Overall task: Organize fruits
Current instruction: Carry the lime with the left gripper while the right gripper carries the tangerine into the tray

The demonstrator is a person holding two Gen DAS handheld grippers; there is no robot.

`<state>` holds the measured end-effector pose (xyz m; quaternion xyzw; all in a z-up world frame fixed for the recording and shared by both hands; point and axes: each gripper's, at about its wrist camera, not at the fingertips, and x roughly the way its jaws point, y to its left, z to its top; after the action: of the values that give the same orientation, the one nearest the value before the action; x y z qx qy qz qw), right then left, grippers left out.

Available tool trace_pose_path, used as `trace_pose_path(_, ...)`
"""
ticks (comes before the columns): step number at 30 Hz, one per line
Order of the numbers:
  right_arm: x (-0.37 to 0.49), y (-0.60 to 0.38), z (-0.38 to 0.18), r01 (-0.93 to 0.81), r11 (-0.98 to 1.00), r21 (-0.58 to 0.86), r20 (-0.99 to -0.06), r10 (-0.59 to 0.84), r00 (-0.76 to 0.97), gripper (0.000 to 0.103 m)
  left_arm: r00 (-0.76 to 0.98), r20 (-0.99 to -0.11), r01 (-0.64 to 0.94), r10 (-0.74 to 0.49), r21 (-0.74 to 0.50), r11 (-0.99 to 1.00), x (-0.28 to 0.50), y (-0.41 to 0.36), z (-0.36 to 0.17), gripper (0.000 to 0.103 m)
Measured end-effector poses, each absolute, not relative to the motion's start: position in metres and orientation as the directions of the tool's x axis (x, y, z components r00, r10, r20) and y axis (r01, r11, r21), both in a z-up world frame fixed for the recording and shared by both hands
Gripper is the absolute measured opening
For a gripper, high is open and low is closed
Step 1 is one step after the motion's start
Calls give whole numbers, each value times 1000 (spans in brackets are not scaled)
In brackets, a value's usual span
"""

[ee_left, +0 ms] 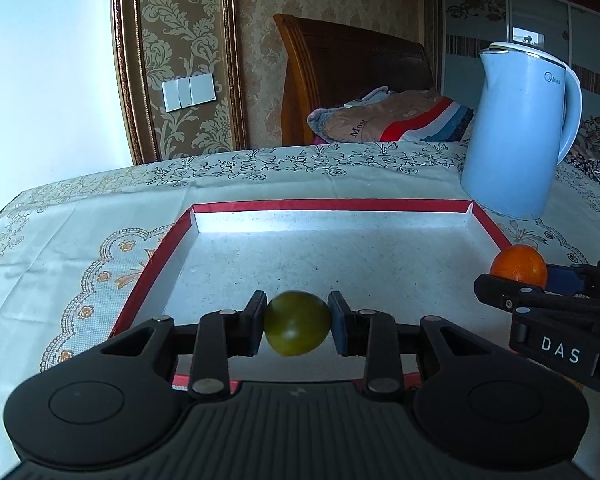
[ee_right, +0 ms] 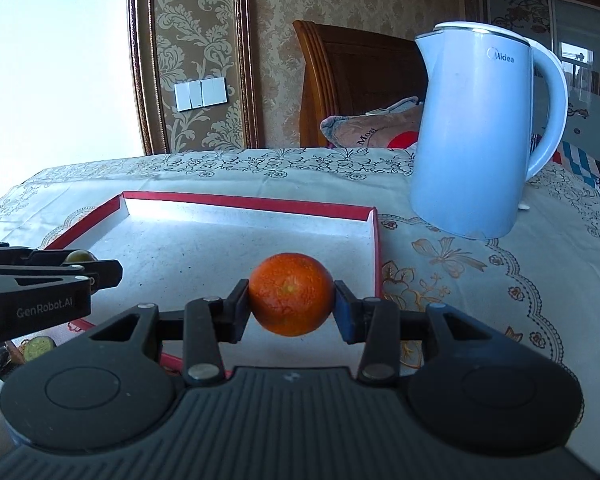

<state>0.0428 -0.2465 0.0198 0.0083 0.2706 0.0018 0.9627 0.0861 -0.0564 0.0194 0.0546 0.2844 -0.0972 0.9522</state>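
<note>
Green fruit (ee_left: 297,323): clamped between the pads of the left gripper (ee_left: 297,326), held above the near part of the tray.
Orange (ee_right: 291,294): gripped between the pads of the right gripper (ee_right: 292,300), over the tray's near right side.
Tray (ee_left: 328,205): red-rimmed, pale floor, lay on the patterned tablecloth (ee_left: 80,248).
Kettle (ee_right: 476,136): pale blue, stood beyond the tray's far right corner.

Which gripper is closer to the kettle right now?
Right. The right gripper, holding the orange, is by the tray's kettle-side edge; the left gripper, holding the green fruit, is farther from the kettle.
</note>
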Motion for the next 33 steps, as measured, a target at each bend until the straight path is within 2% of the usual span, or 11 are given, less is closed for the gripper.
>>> trace_pose_path(17,105,-245,11,31,1000,-2,-573,-27,819,41,792,-604,159,-86,68,985,142,-64,12,33)
trace_pose_path(33,143,-242,3,26,1000,-6,-631,-23,776,41,739,-669,149,-84,39,988,178,-70,8,33)
